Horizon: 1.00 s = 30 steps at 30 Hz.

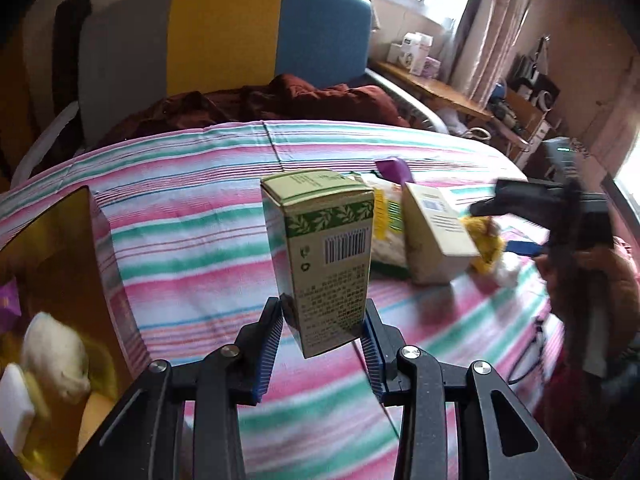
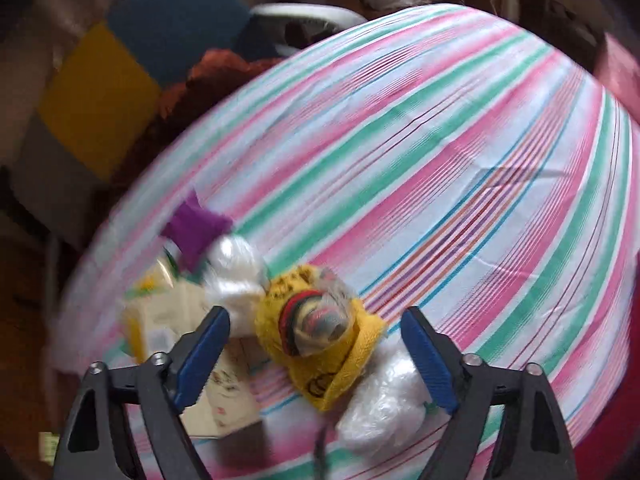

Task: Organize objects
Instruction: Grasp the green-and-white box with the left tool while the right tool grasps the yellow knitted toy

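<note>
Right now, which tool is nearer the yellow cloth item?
Right. The right tool straddles the yellow cloth item, unclamped; the left tool holds the green box apart from it.

Upright green-and-tan carton (image 1: 328,256) aloft over striped sheet; yellow plush (image 2: 320,344) lying among boxes.

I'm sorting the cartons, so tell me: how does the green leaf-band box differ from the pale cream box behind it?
The green leaf-band box is clamped upright in the left gripper, clear of the striped sheet; the pale cream box rests tilted on that sheet, ungripped. The green one shows a barcode under a leafy band; the cream one looks plain, with small print on its top face. The cream box sits against other packets; the green one stands alone. Both are rectangular cardboard cartons.
</note>
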{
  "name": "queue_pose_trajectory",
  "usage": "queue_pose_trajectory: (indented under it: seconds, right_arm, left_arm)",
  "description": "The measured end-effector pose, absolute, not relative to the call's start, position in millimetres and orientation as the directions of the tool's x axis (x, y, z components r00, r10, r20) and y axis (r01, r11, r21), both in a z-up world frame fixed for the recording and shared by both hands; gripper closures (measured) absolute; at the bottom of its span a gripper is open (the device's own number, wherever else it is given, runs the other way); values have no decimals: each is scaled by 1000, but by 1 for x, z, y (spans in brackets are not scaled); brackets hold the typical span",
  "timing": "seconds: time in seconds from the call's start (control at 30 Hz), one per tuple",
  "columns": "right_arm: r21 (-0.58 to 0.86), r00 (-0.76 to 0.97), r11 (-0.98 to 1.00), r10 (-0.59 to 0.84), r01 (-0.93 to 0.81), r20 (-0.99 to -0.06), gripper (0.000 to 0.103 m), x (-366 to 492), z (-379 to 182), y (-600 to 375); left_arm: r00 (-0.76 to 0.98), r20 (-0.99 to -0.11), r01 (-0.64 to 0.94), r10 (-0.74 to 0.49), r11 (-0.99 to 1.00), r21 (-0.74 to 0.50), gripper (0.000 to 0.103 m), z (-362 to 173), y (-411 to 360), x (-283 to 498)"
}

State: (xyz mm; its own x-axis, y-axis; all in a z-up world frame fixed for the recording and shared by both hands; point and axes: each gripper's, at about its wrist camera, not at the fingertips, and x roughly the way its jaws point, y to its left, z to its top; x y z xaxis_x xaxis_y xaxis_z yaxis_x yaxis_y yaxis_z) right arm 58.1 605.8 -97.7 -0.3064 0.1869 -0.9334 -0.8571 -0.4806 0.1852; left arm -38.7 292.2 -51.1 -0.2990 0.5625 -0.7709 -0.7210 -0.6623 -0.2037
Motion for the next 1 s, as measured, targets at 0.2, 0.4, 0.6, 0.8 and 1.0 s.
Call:
queue_pose_trajectory:
  seconds: [0.2,0.4,0.6,0.8,1.0]
  right_arm:
    - [107,-280,-552,240,-827,-929,64,49,-99,590]
    - [279,-476,-534,274,-798,-836,66,74,-63,576]
    - [459,-636,-532,212,-712,-742,66,109,-28,564]
    - [465,-678,-613,163,-639,-717,66,101,-5,534]
    - [456,-712,-751,27,-478,-702,66,55,4,470]
  left_arm:
    - [-301,-737,-727,606,-646,-233,64,-33,266,-25]
    - [-338,-713,-710,614,-664,-236,64,-19,233,-20]
    - [-375,-687,-677,622,-690,-255,64,-11,201,-23]
    - [-390,-691,-640,609,-719,-272,64,-16,176,-26]
    - [-434,-691,-584,578,-764,-273,64,-18,139,-28]
